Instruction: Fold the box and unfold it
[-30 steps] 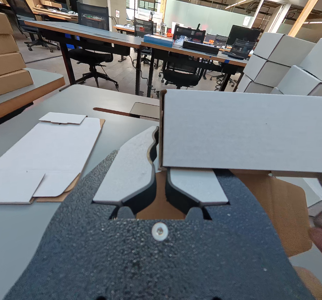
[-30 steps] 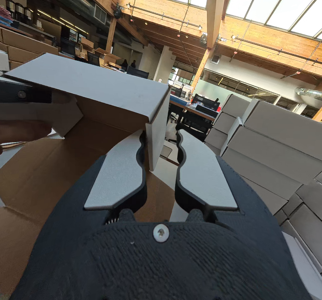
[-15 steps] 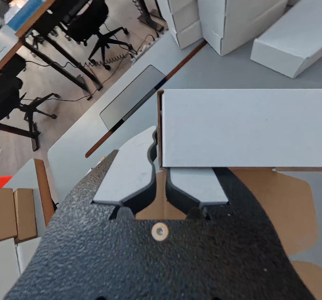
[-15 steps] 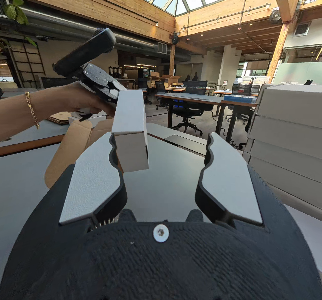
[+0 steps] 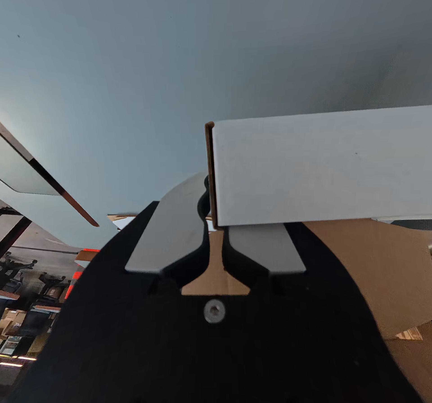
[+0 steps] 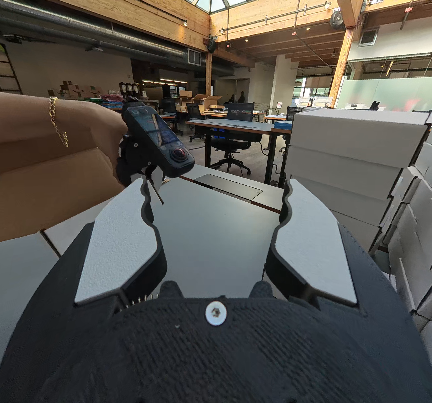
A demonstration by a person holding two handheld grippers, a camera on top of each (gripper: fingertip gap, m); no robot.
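Observation:
The box is a white corrugated mailer with a brown inside. In the left wrist view my left gripper is shut on the edge of its white side panel, and the brown inner face lies behind the fingers. The gripper points steeply down at the grey table. In the right wrist view my right gripper is open and empty above the table. The left gripper, held by a hand with a bracelet, shows at the left with the box's brown face.
A stack of folded white boxes stands close on the right. A dark cable hatch sits at the table's far edge and also shows in the left wrist view. Desks and office chairs stand beyond.
My right gripper has let go of the box's end wall, opened wide and drawn away from it. My left gripper has tipped downward with the box, from facing the room to facing the table.

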